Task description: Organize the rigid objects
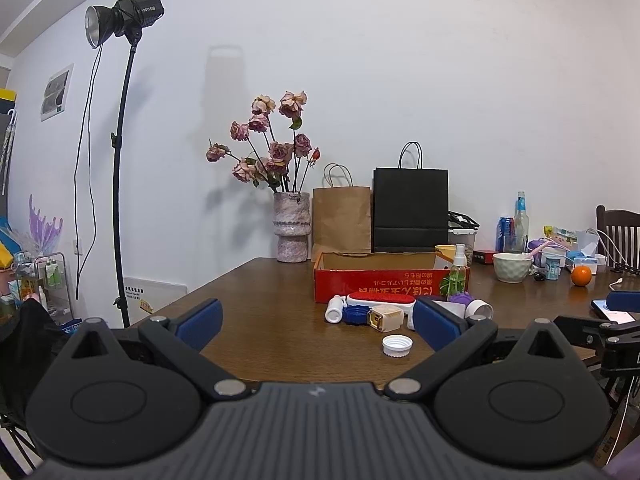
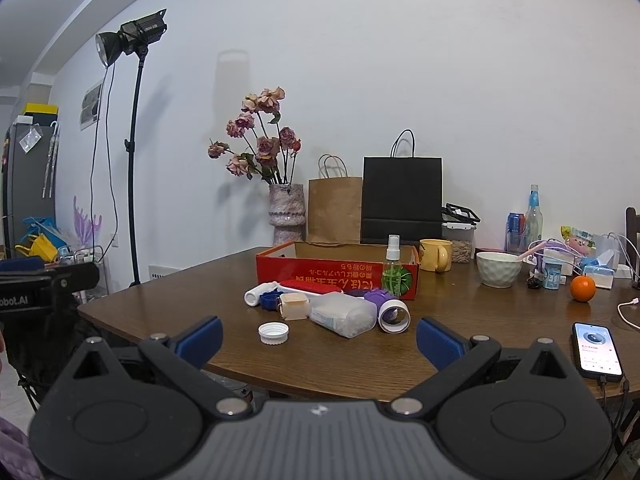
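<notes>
A red open cardboard box (image 1: 376,286) (image 2: 332,274) stands on the brown table. In front of it lie small objects: a white bottle (image 1: 334,309) (image 2: 258,293), a blue cap (image 1: 355,314), a red-and-white brush (image 1: 380,300) (image 2: 310,286), a beige square box (image 1: 386,319) (image 2: 295,306), a white ridged cap (image 1: 397,346) (image 2: 273,333), a clear plastic container (image 2: 344,314), a purple-and-white tube (image 2: 390,312) and a green spray bottle (image 1: 457,272) (image 2: 392,268). My left gripper (image 1: 318,324) is open and empty, short of the pile. My right gripper (image 2: 320,338) is open and empty, near the table's front edge.
A vase of dried roses (image 1: 291,232), a brown bag (image 1: 342,220) and a black bag (image 1: 410,210) stand at the back. A yellow mug (image 2: 436,255), white bowl (image 2: 498,269), orange (image 2: 582,289), bottles and a phone (image 2: 598,351) are on the right. A light stand (image 1: 120,168) is left.
</notes>
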The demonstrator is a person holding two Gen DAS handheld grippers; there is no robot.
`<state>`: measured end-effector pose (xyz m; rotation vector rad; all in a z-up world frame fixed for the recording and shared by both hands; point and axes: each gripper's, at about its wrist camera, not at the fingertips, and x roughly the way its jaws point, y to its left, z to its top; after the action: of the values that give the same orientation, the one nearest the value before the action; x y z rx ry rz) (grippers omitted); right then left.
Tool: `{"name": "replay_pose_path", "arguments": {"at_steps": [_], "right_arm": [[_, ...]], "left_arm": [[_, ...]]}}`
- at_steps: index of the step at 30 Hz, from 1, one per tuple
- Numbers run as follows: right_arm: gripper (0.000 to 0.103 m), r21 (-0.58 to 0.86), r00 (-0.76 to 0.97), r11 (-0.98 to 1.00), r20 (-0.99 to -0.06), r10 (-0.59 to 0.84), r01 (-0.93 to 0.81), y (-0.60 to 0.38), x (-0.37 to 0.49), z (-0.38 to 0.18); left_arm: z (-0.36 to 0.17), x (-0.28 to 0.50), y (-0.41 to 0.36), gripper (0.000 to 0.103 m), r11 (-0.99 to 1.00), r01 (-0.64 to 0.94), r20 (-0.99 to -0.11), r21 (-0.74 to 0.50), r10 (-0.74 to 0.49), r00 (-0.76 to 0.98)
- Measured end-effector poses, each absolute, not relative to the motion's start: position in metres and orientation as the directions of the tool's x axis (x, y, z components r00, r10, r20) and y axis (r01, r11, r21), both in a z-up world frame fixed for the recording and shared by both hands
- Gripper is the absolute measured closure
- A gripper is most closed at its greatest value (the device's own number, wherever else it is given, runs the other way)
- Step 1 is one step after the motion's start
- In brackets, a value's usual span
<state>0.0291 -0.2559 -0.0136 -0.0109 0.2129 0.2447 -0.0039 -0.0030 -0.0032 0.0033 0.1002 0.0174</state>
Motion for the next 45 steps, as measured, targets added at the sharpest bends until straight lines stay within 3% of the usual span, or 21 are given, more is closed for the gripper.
{"name": "replay_pose_path", "arguments": {"at_steps": [45], "right_arm": [[0.000,0.007,0.949,0.971,-0.208,0.237,-0.241,-0.2577,0.0292,-0.0095]], "left_arm": [[-0.0056,-0.0084,-0.0066,0.000,1.000,-0.027,-0.089,0.010,0.028,0.996]]}}
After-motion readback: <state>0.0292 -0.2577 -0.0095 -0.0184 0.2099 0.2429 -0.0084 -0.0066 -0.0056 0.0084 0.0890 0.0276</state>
